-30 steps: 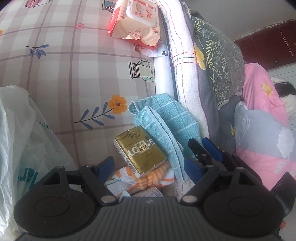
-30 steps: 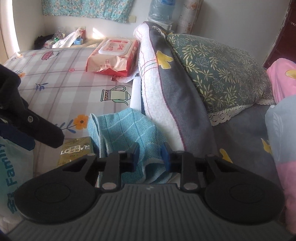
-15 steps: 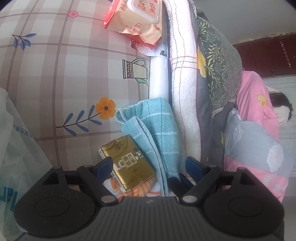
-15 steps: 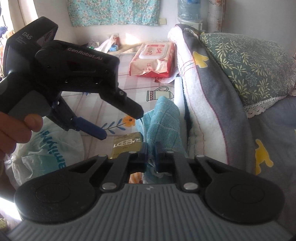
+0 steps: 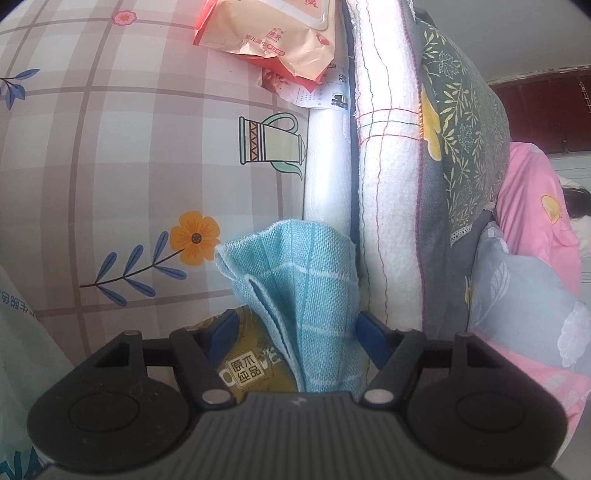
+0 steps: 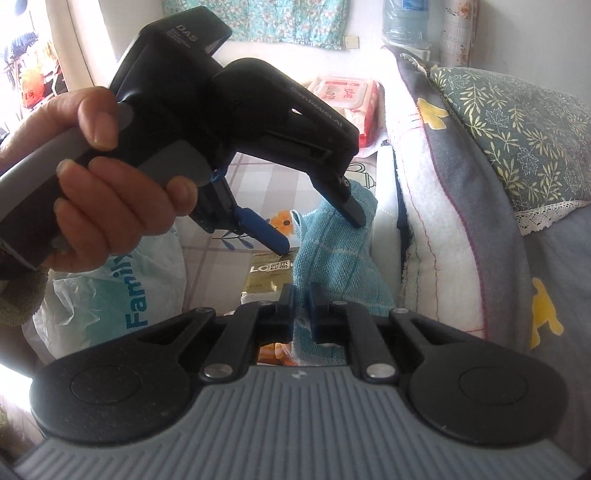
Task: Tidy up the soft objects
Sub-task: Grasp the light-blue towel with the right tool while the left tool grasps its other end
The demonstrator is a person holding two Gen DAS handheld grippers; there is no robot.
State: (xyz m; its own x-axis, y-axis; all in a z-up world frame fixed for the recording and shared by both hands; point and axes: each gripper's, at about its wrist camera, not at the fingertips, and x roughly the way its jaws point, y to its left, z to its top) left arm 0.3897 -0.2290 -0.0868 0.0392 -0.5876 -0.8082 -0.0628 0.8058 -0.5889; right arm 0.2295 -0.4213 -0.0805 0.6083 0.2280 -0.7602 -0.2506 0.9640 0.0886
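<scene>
Blue towel stands bunched on the sheet, against the folded blanket. Right gripper is clenched on the towel's lower fold. Left gripper is closing around the upper part — cloth between the jaws, pads probably not pressing yet.

Risks: the left lower finger sits just over the gold box and could catch it along with the cloth. A thin pinch on the right may slip once the towel is pulled taut.

Around: wipes pack farther up the sheet, plastic bag at left, orange cloth under the towel. Blanket crowds the right side — little room there.
</scene>
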